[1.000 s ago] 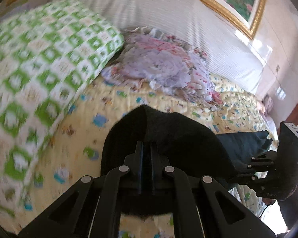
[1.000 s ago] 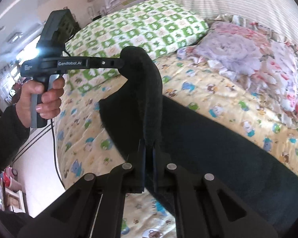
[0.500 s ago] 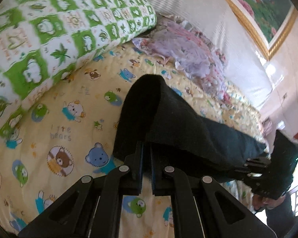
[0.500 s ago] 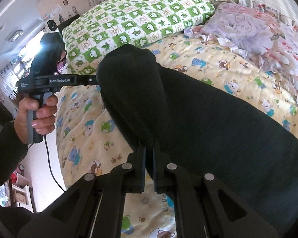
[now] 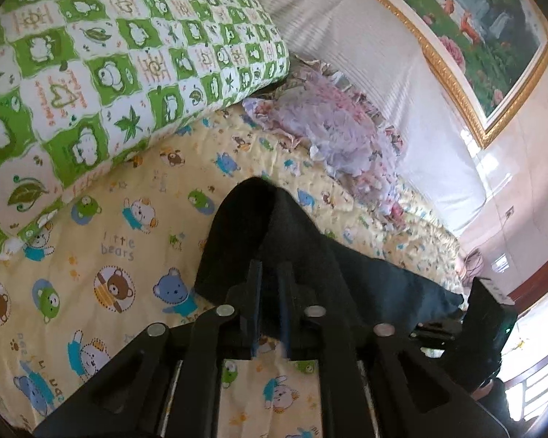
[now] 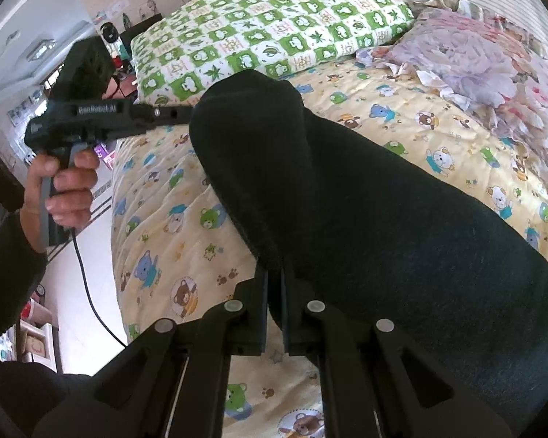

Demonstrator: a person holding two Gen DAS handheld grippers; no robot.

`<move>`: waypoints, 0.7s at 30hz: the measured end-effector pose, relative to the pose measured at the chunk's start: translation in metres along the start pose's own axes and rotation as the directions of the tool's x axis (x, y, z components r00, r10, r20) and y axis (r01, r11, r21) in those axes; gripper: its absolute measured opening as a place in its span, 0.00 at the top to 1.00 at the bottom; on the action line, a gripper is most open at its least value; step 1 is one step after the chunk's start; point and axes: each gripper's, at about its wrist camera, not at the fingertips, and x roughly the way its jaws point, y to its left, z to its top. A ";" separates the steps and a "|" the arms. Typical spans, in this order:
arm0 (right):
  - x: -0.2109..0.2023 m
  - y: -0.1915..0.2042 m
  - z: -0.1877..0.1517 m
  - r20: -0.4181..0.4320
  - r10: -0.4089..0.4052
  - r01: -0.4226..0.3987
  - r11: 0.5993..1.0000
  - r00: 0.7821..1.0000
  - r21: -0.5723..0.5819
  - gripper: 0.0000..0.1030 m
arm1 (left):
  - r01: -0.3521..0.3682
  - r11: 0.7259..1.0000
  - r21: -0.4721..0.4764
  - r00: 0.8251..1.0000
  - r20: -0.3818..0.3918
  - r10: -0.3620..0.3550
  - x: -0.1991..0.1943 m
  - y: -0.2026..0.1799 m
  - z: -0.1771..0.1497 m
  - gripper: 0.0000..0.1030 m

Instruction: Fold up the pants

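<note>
Bedroom scene, daylight: a bed [image 5: 102, 226] spread with a yellow bear-print quilt carries a green-checked pillow [image 5: 102, 58], a crumpled floral cloth [image 5: 332, 124] and, under a gilt-framed painting [image 5: 467, 36], a pale headboard. Dark pants [image 6: 383, 219] lie across the quilt, their near fold lifted into a soft ridge between the two tools. The left claw [image 5: 268, 284] has just been opening, its fingers now a narrow gap apart with the dark cloth between them and the pads no longer seeming to press. The right claw [image 6: 274, 284] has likewise just been opening a little; cloth sits in its slim gap, and whether it is gripped cannot be told for sure. A hand [image 6: 60, 186] in a dark sleeve holds the left tool's handle in the right wrist view. Judging by the way it drapes and sags, the fabric is light, limp and thick-napped, unlikely to slip but certain to slump wherever it is let go. Best purchase looks to be the doubled edge of the fold, pinched at two well-separated spots so the layers travel together and the crease stays straight.
</note>
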 end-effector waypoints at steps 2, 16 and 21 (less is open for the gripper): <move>-0.002 -0.002 0.001 0.002 0.023 -0.024 1.000 1.000 0.020 0.83 | -0.003 1.000 -0.005 1.000 -0.008 0.003 0.004 -0.003 0.005 0.61; -0.053 -0.122 0.034 0.118 -0.102 0.047 0.915 0.988 0.401 0.69 | -0.202 0.979 0.006 0.975 -0.098 0.201 0.052 0.008 -0.006 0.35; -0.040 -0.150 0.050 0.072 -0.105 0.063 0.899 0.992 0.434 0.69 | -0.219 0.974 0.050 0.969 -0.105 0.223 0.055 0.005 -0.013 0.35</move>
